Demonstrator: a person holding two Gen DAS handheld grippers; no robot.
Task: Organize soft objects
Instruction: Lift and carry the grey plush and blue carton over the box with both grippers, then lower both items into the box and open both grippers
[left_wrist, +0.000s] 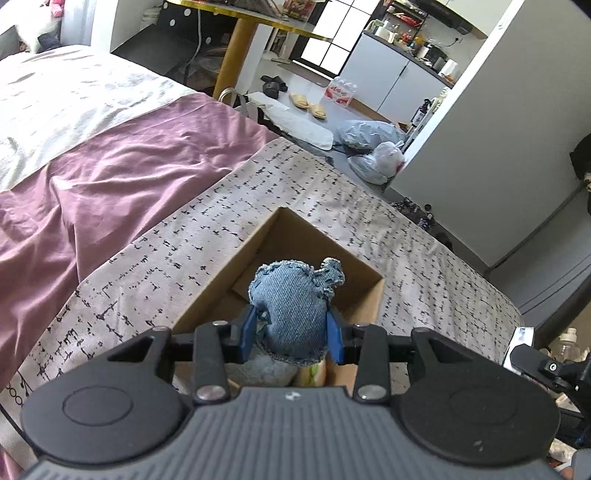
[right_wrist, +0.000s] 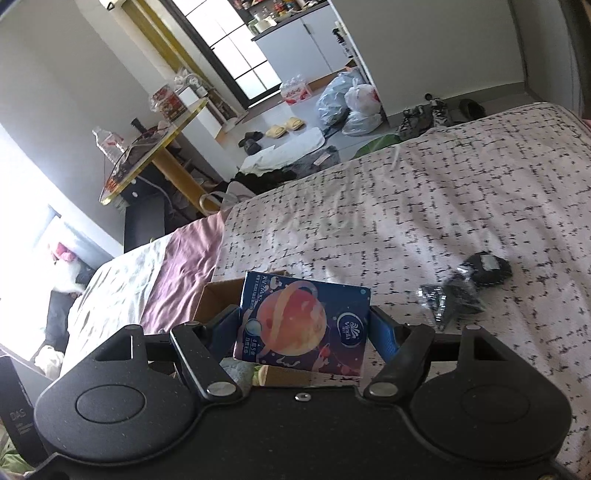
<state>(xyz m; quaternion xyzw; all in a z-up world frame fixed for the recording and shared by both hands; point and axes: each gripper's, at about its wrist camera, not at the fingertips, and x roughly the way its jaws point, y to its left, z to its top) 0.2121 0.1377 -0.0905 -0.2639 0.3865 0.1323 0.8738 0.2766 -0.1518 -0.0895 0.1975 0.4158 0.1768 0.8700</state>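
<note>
Pinching frayed denim pouch (left_wrist: 293, 306) in left gripper (left_wrist: 294, 332), right gripper (right_wrist: 303, 328) clamping glossy tissue pack (right_wrist: 303, 325)

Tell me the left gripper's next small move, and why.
Probably lower a little and open. The left gripper holds the denim toy between its blue fingers, right above the open cardboard box, which already holds soft items.

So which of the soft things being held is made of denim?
The frayed blue denim pouch, clamped in the left gripper over the cardboard box. The right gripper holds a printed tissue pack instead.
</note>
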